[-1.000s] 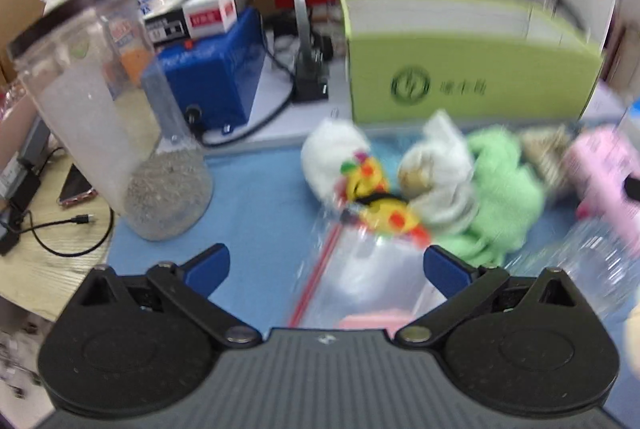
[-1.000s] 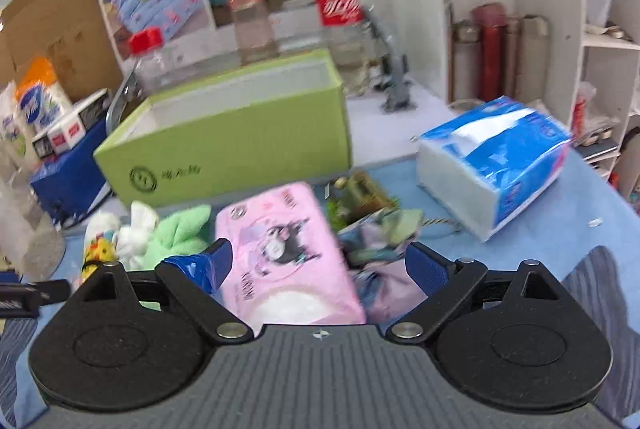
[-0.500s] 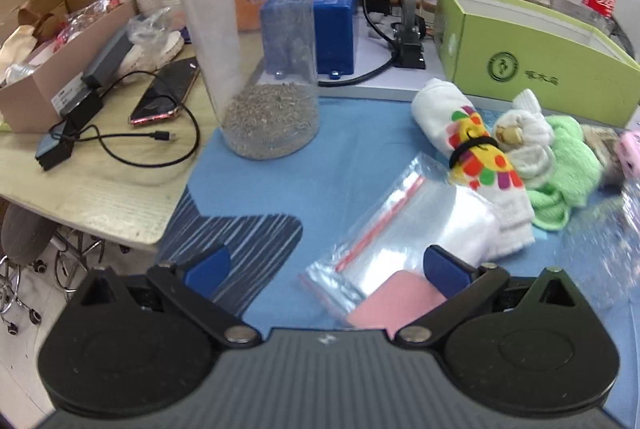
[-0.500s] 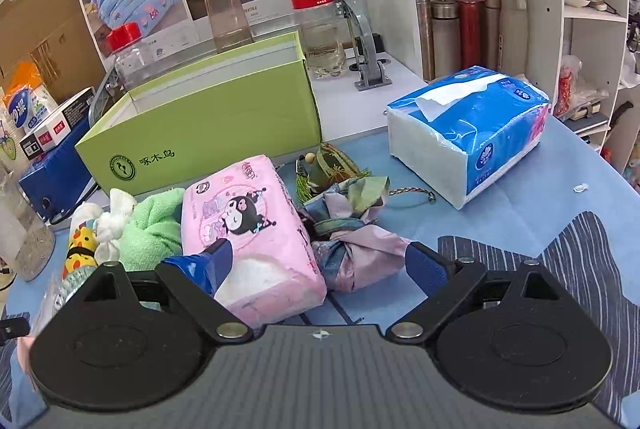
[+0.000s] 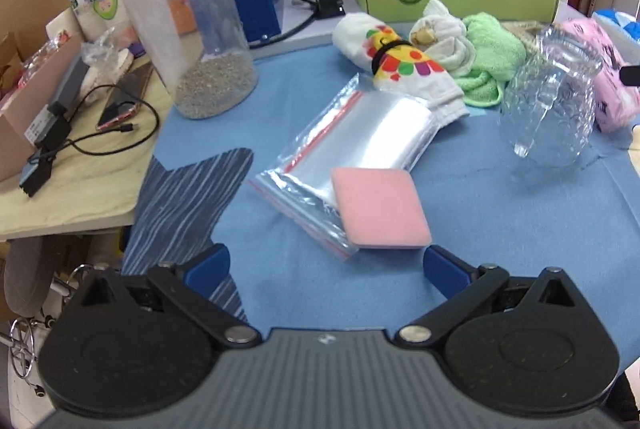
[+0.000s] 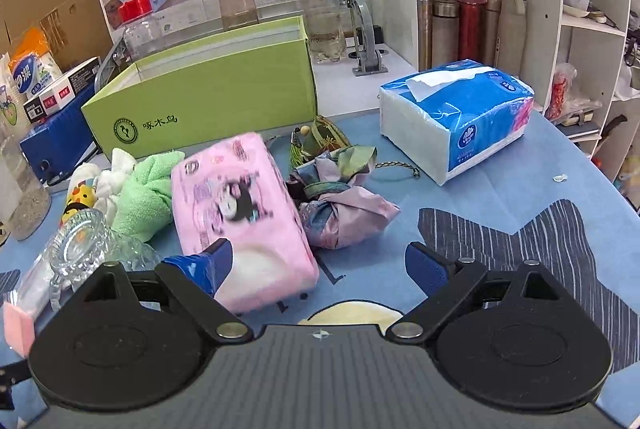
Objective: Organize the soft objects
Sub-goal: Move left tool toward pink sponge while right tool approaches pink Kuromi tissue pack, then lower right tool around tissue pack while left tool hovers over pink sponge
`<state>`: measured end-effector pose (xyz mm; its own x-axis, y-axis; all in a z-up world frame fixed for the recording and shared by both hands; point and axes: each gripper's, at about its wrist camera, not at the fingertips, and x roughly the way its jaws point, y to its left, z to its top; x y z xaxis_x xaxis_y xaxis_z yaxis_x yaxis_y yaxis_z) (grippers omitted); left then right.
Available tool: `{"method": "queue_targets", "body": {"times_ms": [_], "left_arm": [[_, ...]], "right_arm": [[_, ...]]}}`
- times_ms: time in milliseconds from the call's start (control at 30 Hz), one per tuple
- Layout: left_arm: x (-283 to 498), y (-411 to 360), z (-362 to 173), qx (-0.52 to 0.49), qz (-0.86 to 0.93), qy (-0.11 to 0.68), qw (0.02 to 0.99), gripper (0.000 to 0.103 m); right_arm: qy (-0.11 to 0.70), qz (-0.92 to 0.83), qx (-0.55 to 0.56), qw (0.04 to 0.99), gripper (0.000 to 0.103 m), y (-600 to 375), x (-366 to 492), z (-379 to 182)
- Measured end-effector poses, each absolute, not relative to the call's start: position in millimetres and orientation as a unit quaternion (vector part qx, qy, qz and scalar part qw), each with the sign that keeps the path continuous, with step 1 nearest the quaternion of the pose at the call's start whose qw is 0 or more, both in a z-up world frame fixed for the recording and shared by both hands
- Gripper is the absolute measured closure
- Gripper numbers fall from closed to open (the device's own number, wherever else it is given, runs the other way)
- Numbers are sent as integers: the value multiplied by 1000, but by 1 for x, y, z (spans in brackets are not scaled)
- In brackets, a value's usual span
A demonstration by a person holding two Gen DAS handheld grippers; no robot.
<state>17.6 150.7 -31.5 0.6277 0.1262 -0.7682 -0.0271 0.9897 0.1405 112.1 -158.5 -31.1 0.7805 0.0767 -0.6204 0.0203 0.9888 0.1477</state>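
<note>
Both grippers — left (image 5: 324,265), right (image 6: 318,263) — spread, empty; pink tissue pack (image 6: 240,213) at right's 11 o'clock, glass jar (image 5: 550,97) beside.

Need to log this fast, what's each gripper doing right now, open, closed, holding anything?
Left gripper: open, holding nothing, above the pink sponge.
Right gripper: open, holding nothing, by the pink tissue pack.

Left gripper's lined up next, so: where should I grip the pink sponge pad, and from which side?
Take the pink sponge pad across its near edge, coming in low from the left gripper, whose jaws stand open. It lies flat, its far side overlapping the zip bags, so pinching the free near edge probably avoids catching plastic.
</note>
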Motion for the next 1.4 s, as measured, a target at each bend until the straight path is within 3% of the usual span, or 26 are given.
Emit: {"method": "queue_targets", "body": {"times_ms": [533, 767, 1167, 1400], "left_arm": [[40, 136, -34, 10, 23, 426, 905, 1], [32, 148, -33, -14, 17, 416, 909, 1], [28, 150, -28, -55, 6, 379, 924, 1], [32, 145, -30, -41, -19, 368, 929, 9]], "right_arm": [[342, 62, 23, 937, 22, -134, 123, -44], [355, 76, 91, 927, 22, -159, 122, -53], [361, 90, 83, 924, 21, -153, 123, -61], [348, 104, -7, 932, 19, -126, 126, -67]]}}
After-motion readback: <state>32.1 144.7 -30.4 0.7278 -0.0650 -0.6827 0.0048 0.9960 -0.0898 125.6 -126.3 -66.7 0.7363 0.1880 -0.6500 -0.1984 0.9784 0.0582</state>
